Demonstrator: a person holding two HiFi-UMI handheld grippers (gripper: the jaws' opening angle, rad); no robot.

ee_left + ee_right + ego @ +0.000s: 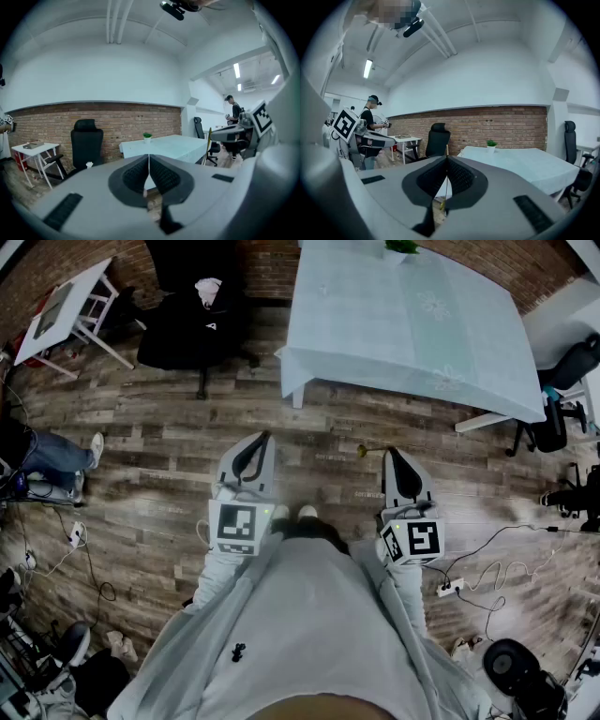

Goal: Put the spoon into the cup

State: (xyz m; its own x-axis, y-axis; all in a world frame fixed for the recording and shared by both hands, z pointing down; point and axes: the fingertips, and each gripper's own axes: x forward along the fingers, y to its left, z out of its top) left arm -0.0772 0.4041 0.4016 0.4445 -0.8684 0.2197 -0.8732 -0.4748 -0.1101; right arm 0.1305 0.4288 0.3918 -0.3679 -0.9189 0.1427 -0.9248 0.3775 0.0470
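- Grey sweatshirt (309, 634) of the wearer fills the bottom of the head view; both sleeves reach forward to the marker cubes.
- Left hand-held gripper (255, 444) (149, 161): jaws pressed together along their ribbed pads, nothing between them. It is held a little below level over the wood plank floor (169, 456).
- Right hand-held gripper (392, 457) (447, 161): jaws pressed together, pinching the spoon (444, 192) by its thin stem.
- The spoon stands roughly upright in that pinch. One end rises above the jaw tips and a yellow end hangs below them. In the head view the yellow end (362, 451) shows just left of the right hand-held gripper's tips, between the two hand-held grippers. The left gripper view shows it as a yellow stick (209, 140).
- Bench (412, 324) with a pale cloth lies ahead of both hand-held grippers, well apart from them. A small potted plant (401, 247) (491, 144) sits at its far edge.
- Black office chair (202, 324) (86, 140) stands ahead and to the left of the left hand-held gripper, by the brick wall (501, 124).
- Another person (370, 115) stands off to the left.
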